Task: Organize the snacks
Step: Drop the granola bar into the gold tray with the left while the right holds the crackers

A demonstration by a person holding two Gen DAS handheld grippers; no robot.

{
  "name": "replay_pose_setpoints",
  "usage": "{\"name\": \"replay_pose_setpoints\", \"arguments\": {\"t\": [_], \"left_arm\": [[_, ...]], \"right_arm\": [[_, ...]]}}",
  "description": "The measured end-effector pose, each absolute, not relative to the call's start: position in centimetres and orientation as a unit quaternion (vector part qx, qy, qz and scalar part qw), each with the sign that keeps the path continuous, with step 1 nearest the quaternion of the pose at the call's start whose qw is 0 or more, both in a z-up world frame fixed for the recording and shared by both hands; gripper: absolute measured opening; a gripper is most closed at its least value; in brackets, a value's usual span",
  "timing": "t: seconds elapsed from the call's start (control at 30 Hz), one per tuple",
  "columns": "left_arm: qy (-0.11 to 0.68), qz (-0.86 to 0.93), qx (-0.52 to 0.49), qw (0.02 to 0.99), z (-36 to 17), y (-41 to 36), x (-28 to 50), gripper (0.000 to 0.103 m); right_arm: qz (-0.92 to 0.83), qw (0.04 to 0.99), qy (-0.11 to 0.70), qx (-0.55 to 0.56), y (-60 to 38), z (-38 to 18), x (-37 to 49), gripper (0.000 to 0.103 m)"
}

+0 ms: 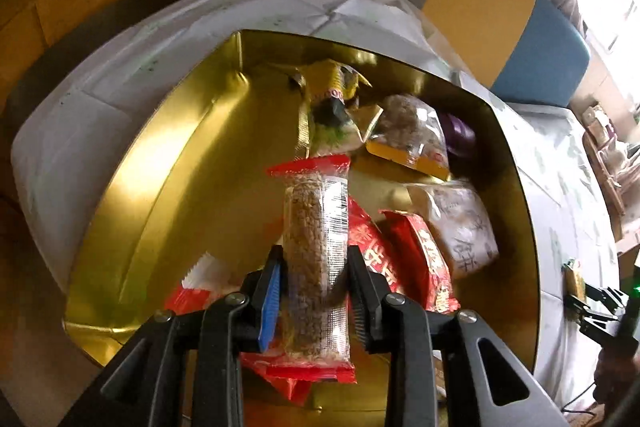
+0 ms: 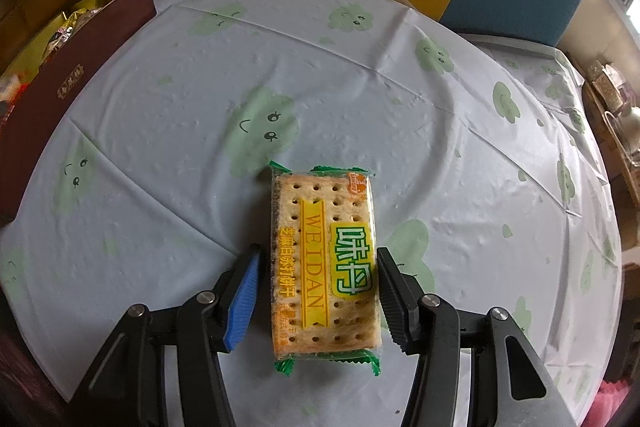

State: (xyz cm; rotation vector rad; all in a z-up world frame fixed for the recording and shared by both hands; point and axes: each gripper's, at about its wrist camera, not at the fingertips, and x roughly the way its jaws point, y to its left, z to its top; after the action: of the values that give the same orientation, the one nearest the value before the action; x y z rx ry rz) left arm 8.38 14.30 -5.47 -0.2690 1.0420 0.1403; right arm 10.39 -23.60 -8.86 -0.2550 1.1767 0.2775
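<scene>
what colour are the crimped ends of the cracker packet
Green, on the cracker packet; clearest in the right wrist view.

Snack bar (image 1: 316, 267) above box (image 1: 168, 163); packets (image 1: 416, 251) inside box, right side. Cracker pack (image 2: 326, 267) on tablecloth (image 2: 360, 87), box far left.

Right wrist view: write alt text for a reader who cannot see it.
A cracker packet with green crimped ends lies flat on a pale tablecloth printed with green clouds, between the fingers of the right hand-held gripper; a small gap shows on the blue-padded side. A dark red box holding snacks sits at the far left.
</scene>
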Motion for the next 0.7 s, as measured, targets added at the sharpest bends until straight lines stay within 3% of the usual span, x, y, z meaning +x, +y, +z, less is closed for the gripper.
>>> {"name": "replay_pose_setpoints", "arguments": {"t": [0.53,0.7], "left_arm": [[0.471,0.076,-0.097,0.874,-4.0,13.3,6.5,0.033],[0.471,0.075,-0.078,0.876,-4.2,12.5,6.0,0.029]], "right_arm": [[0.13,0.815,0.551,-0.121,-23.6,-8.9,10.4,0.056],[0.127,0.817,0.548,-0.13,-23.3,-8.7,10.1,0.056]]}}
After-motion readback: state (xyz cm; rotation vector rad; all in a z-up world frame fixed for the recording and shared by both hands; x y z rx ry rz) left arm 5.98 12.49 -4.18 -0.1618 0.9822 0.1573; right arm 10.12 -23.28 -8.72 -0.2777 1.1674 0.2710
